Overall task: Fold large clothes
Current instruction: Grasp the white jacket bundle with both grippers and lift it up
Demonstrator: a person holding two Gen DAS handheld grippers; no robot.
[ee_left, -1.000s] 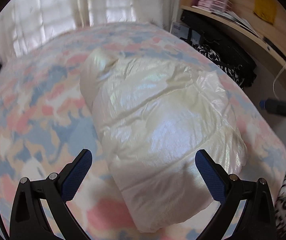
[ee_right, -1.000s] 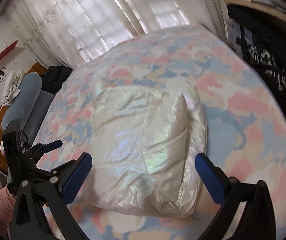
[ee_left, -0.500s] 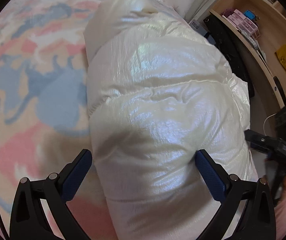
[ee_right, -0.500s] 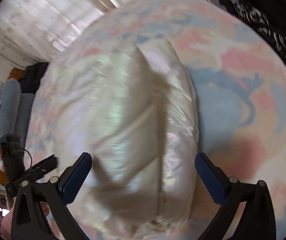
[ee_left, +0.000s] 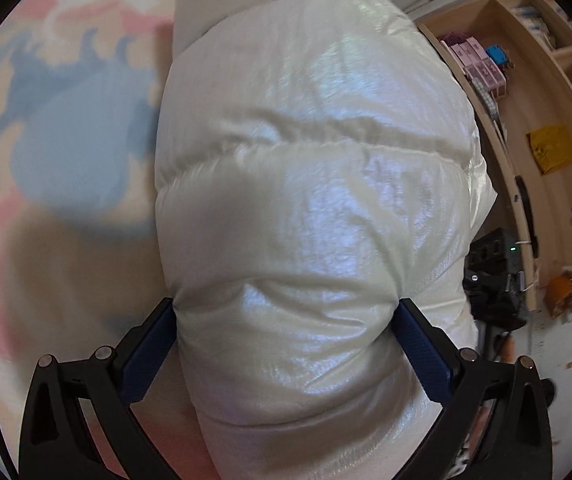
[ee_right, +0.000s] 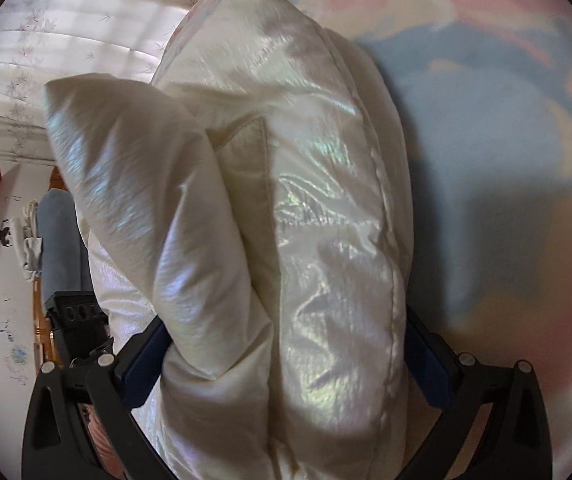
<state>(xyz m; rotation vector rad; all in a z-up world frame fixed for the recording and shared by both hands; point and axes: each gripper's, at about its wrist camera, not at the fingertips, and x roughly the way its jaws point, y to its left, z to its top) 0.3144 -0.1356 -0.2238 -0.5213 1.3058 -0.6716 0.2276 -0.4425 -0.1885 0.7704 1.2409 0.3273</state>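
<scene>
A shiny cream puffer jacket (ee_left: 305,184), folded into a thick bundle, lies on a bed with a pink, blue and cream cover (ee_left: 66,152). My left gripper (ee_left: 286,308) is open, and its blue pads (ee_left: 146,356) straddle the near end of the bundle, pressing against its sides. In the right wrist view the jacket (ee_right: 305,220) fills the middle, with a padded fold (ee_right: 138,176) sticking up on the left. My right gripper (ee_right: 286,320) is open too, one finger on each side of the jacket's end. The bundle hides the bed beneath it.
Wooden shelves (ee_left: 525,92) with pink boxes (ee_left: 477,60) stand to the right of the bed. The right gripper's black body (ee_left: 493,276) shows beside the jacket. Curtains (ee_right: 66,28) and a blue-grey cushion (ee_right: 58,248) are on the far side. The left gripper's body (ee_right: 78,320) is at lower left.
Both grippers have moved down and forward from above the bed onto the jacket. Its ends now sit between their fingers. Finger spacing looks unchanged.
</scene>
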